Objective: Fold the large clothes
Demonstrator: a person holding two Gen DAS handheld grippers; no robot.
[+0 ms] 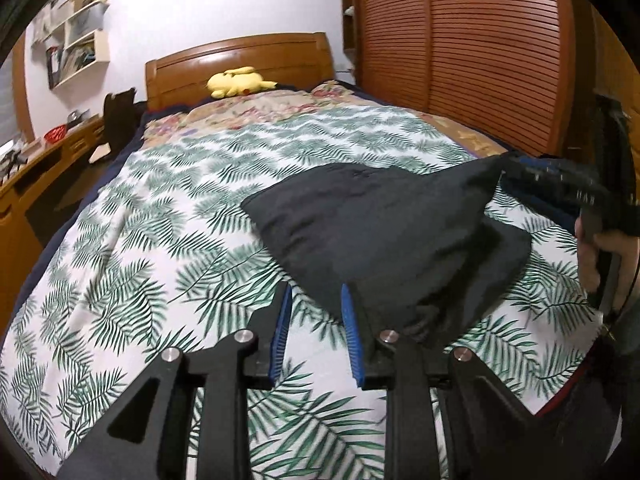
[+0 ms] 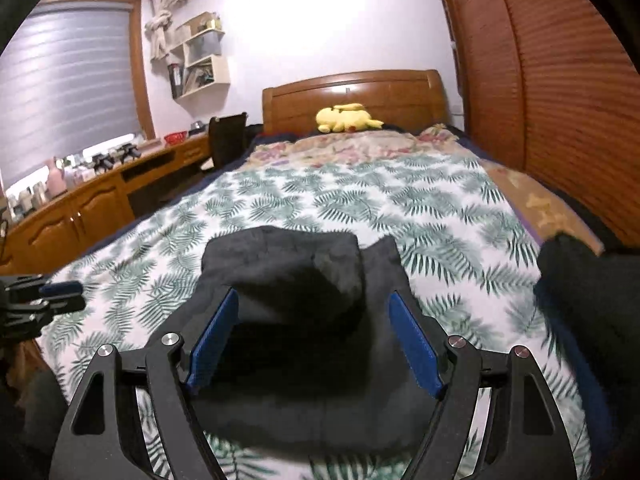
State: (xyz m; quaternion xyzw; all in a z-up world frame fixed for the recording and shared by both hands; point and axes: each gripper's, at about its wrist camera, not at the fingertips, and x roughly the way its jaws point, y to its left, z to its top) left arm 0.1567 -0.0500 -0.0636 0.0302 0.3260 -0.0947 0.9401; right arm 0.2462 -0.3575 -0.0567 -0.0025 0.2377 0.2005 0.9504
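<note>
A dark grey garment [image 1: 372, 232] lies bunched on the leaf-print bed cover [image 1: 168, 208]. Its right corner is drawn up in a peak to my right gripper [image 1: 516, 176], held by a hand at the right edge. In the right wrist view the right gripper [image 2: 312, 294] stands wide, with the garment [image 2: 288, 272] heaped between its blue pads [image 2: 214, 340]; it looks gripped as a thick bunch. My left gripper [image 1: 316, 300] is low over the cover at the garment's near left edge. Its jaws are slightly apart with only bedding between them, and the right finger touches the fabric.
A yellow plush toy [image 1: 238, 80] lies by the wooden headboard [image 1: 240, 56]. A slatted wardrobe [image 1: 480, 52] runs along the right side and a desk [image 2: 100, 196] along the left. A second dark heap [image 2: 580, 300] sits at the bed's right edge.
</note>
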